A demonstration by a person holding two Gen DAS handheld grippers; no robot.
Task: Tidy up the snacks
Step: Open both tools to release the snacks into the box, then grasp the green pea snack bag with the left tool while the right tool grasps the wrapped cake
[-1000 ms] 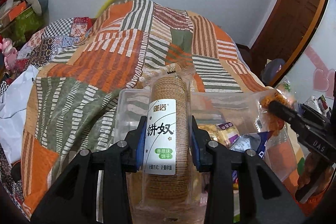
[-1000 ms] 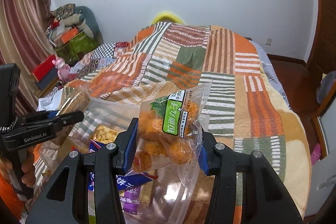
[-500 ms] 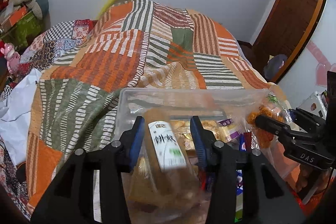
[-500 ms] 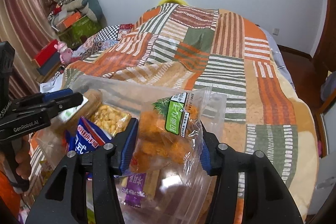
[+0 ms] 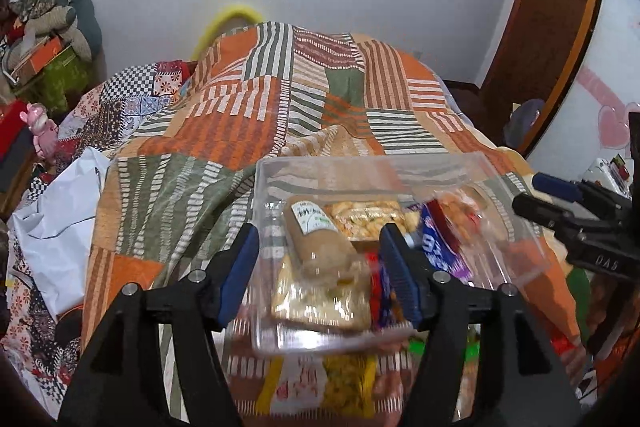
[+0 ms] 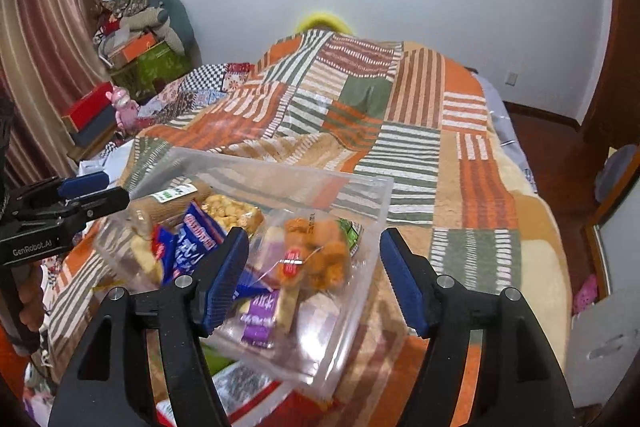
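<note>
Patchwork bedspread point(image 5: 240, 131) supports the clear bin point(image 5: 516, 187). Left view: left gripper point(image 5: 320, 269), jaws now spread, has released the biscuit roll point(image 5: 316, 239) into it. Right view: right gripper point(image 6: 314, 277), likewise empty, has dropped the orange snack bag point(image 6: 320, 251) inside.

left claw point(image 5: 320, 267): black, blue pads | right claw point(image 6: 314, 277): black, silver screws

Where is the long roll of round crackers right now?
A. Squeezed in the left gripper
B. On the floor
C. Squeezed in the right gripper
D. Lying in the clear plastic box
D. The cracker roll lies inside the clear plastic box among other snack bags, while the left gripper and right gripper are both open with nothing between their fingers.
</note>
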